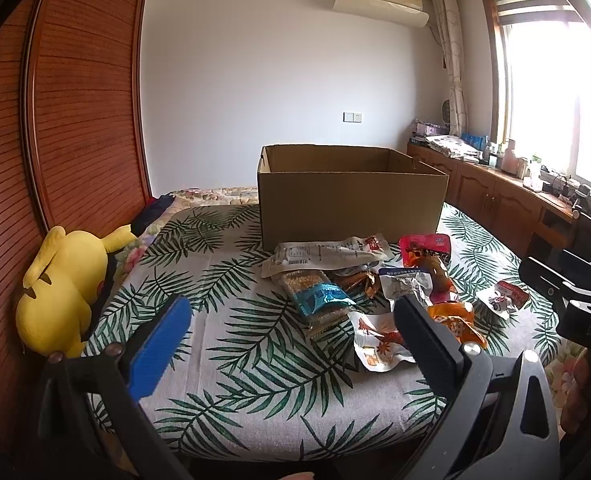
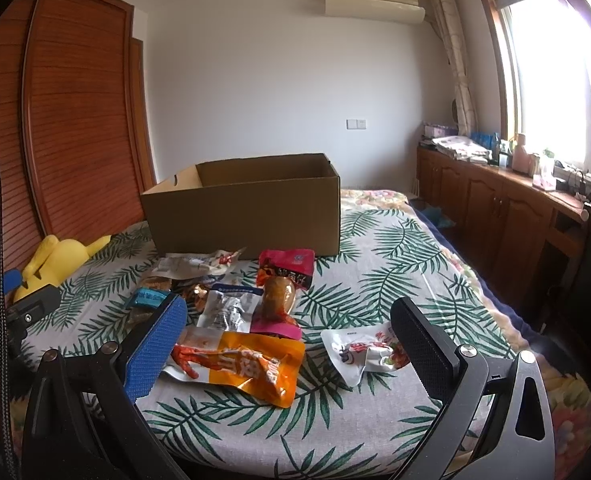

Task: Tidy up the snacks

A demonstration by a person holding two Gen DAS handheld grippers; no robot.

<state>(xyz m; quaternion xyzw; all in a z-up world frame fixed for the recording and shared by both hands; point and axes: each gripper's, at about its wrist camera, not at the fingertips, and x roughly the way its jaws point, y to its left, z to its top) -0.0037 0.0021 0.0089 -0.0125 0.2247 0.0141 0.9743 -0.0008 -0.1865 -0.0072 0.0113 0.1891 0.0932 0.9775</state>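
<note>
An open cardboard box stands on the leaf-print bed cover; it also shows in the right wrist view. Several snack packets lie in front of it: a white pouch, a teal-labelled bar pack, a red-pink pack, an orange packet, a small white-red packet and a pink pack with a brown snack. My left gripper is open and empty above the bed near the pile. My right gripper is open and empty, hovering over the orange packet.
A yellow plush toy lies at the bed's left edge beside a wooden wardrobe. A wooden cabinet run with clutter stands under the window on the right. The right gripper's body shows at the left view's right edge.
</note>
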